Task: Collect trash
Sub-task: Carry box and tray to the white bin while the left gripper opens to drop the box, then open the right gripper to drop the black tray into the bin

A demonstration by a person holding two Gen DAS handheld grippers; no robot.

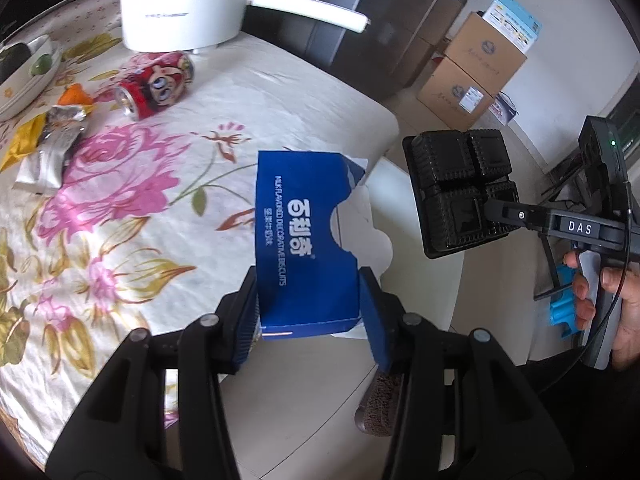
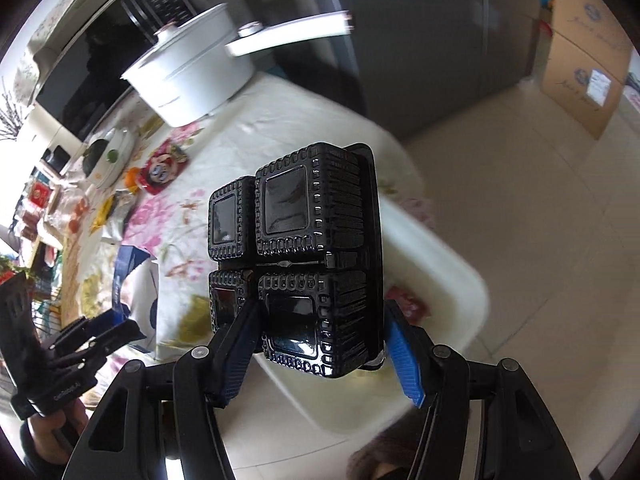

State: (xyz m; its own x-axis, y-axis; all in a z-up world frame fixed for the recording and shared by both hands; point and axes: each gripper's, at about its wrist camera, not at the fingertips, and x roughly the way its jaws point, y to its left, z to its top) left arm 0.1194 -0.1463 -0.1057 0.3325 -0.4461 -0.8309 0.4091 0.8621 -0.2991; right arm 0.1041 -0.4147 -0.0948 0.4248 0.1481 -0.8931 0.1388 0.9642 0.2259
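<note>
Your left gripper point(image 1: 310, 316) pinches one blue biscuit box point(image 1: 298, 240), marked "MILK FLAVORED DECORATIVE BISCUITS", above the table edge. Your right gripper point(image 2: 320, 354) clamps one black four-compartment plastic tray point(image 2: 304, 256) over a white bin point(image 2: 436, 264). Farther off, one red can point(image 1: 154, 84) lies on the floral tablecloth point(image 1: 132, 208).

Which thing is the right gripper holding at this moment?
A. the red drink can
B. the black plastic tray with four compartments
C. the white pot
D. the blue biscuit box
B: the right gripper is closed on the black plastic tray, while the blue biscuit box is in the left gripper, and the red drink can and the white pot stay on the table.
</note>
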